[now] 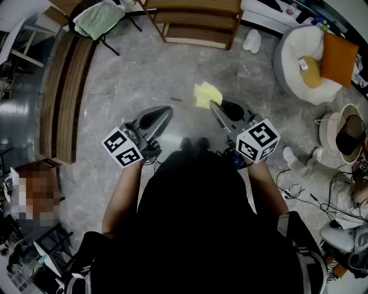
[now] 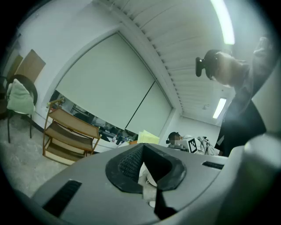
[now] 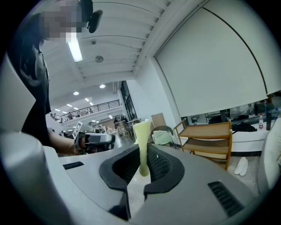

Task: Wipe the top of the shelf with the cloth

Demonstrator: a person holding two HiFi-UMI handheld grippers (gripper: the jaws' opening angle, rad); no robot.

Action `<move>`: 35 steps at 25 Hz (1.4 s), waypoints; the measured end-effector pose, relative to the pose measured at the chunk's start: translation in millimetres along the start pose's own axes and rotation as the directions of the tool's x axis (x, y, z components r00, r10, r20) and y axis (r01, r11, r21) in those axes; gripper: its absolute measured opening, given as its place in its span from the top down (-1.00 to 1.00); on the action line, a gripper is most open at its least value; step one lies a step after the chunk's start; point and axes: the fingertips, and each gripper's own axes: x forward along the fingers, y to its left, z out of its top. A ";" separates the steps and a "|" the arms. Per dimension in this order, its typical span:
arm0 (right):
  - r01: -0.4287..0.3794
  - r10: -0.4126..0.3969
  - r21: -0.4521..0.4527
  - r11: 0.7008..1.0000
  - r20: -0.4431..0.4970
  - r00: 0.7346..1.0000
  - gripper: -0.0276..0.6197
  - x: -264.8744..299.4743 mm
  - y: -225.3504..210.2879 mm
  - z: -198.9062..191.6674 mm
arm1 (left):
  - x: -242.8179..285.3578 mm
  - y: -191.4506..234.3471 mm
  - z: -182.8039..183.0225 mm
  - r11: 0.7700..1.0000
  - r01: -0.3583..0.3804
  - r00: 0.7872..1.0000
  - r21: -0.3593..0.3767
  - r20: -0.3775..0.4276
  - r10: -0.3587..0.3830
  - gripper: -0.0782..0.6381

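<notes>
The wooden shelf (image 1: 198,17) stands on the floor well ahead of me, also seen in the left gripper view (image 2: 70,136) and the right gripper view (image 3: 210,136). A yellow cloth (image 1: 206,93) sticks up from my right gripper (image 1: 214,105), which is shut on it; the cloth (image 3: 142,140) runs between the pads of the right gripper (image 3: 144,151). My left gripper (image 1: 167,110) is beside it at the same height, its jaws shut with nothing between them (image 2: 141,149). From the left gripper view the cloth (image 2: 148,137) shows past the jaws. Both grippers are held above the floor, away from the shelf.
A chair with a green towel (image 1: 99,20) stands at the far left. Long wooden planks (image 1: 63,92) lie along the left. A white beanbag with an orange cushion (image 1: 310,57) sits at the far right, white slippers (image 1: 251,40) near the shelf, cables (image 1: 305,195) on the right floor.
</notes>
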 end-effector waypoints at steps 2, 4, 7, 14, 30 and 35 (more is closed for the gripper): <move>-0.007 0.006 0.006 1.000 0.020 1.000 0.78 -2.9 -1.1 4.4 | 3.0 -4.4 -3.5 0.999 -0.001 1.000 0.036 -0.024 0.002 0.75; -0.021 0.020 0.011 1.000 0.031 0.999 0.78 -5.1 -2.5 5.6 | 7.3 -6.5 -6.3 0.998 0.000 0.999 0.055 -0.033 0.002 0.75; -0.044 0.044 0.010 0.999 0.006 0.999 0.78 -7.7 -9.1 -3.5 | 15.3 -8.1 -5.4 1.000 0.010 1.000 0.018 0.019 -0.010 0.75; -0.066 0.066 0.044 0.997 0.006 0.998 0.78 20.9 -11.4 -15.1 | -4.8 13.2 -11.6 1.000 -0.025 1.000 0.000 0.010 0.025 0.75; -0.052 0.051 -0.059 0.997 -0.015 0.999 0.78 223.3 -58.5 77.9 | 0.0 209.8 115.3 0.995 0.103 0.981 0.007 0.162 -0.102 0.75; 0.053 -0.051 -0.120 0.991 0.018 0.999 0.78 276.3 -82.6 110.3 | -4.7 263.6 154.4 0.990 0.121 0.979 0.075 0.157 -0.132 0.75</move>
